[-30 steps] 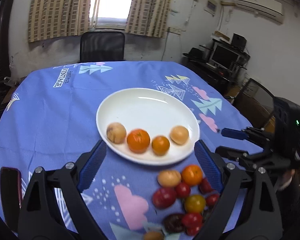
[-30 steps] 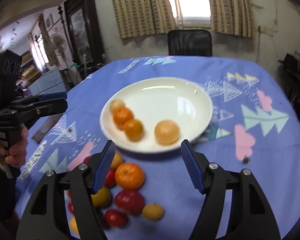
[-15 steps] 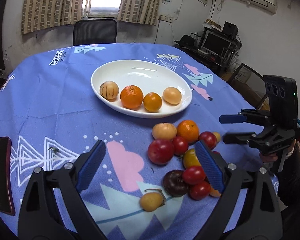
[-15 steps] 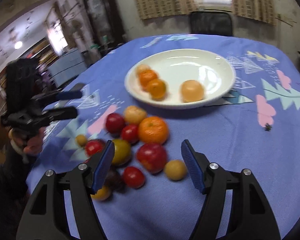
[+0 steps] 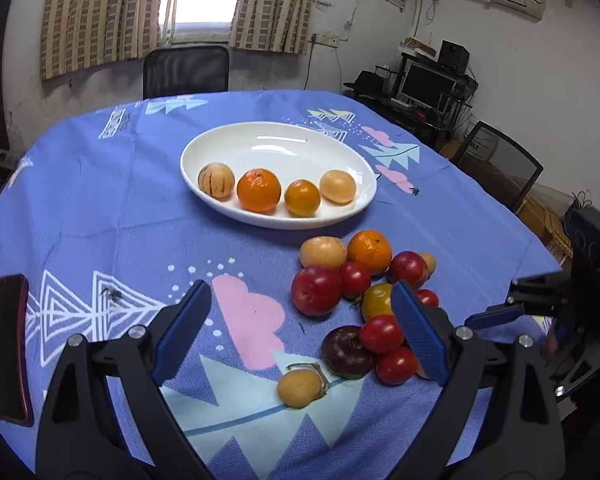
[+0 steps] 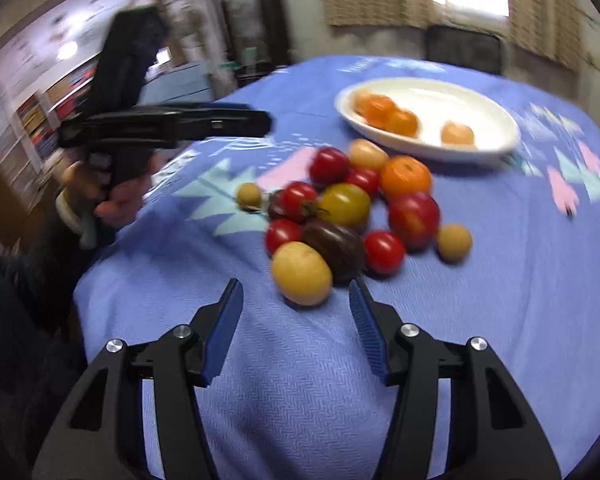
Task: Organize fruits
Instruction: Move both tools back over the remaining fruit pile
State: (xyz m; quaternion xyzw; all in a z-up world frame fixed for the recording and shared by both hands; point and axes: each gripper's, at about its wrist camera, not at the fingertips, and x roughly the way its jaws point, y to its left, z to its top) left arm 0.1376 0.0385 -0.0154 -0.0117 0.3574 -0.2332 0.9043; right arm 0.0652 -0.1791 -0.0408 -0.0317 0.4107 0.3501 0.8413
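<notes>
Blue patterned cloth covers the desk (image 5: pixel 80 208), with a curtained window and a black chair behind it. A white oval plate (image 5: pixel 278 142) sits toward the far side of the cloth.

Done so far, as judged from the layout: four fruits lie in a row along the plate's near edge. These are a striped pale fruit (image 5: pixel 216 181), a large orange (image 5: pixel 259 190), a smaller orange fruit (image 5: pixel 302 198) and a pale yellow fruit (image 5: pixel 337 187). The rest of the plate is bare.

Outstanding: a loose pile of fruit (image 5: pixel 364 296) remains on the cloth, near the plate and on the near side of it. It includes red tomatoes, an orange (image 5: pixel 369 251), a yellow-green tomato, a dark purple tomato (image 5: pixel 346 352) and several pale yellow fruits. One small yellow fruit with a stem (image 5: pixel 299 389) lies just apart from the pile. Well over half the fruit is therefore still off the plate.

Left gripper (image 5: pixel 302 336): jaws spread wide, holding nothing, above the cloth beside the pile.

Right gripper (image 6: pixel 296 330): jaws apart, empty, lined up toward a yellow fruit (image 6: pixel 302 273) at the near edge of the pile, not yet around it. That view is motion-blurred, so contact cannot be judged finely.

Assessment: task at an early-to-middle stage; the yellow fruit appears to be the next candidate.
</notes>
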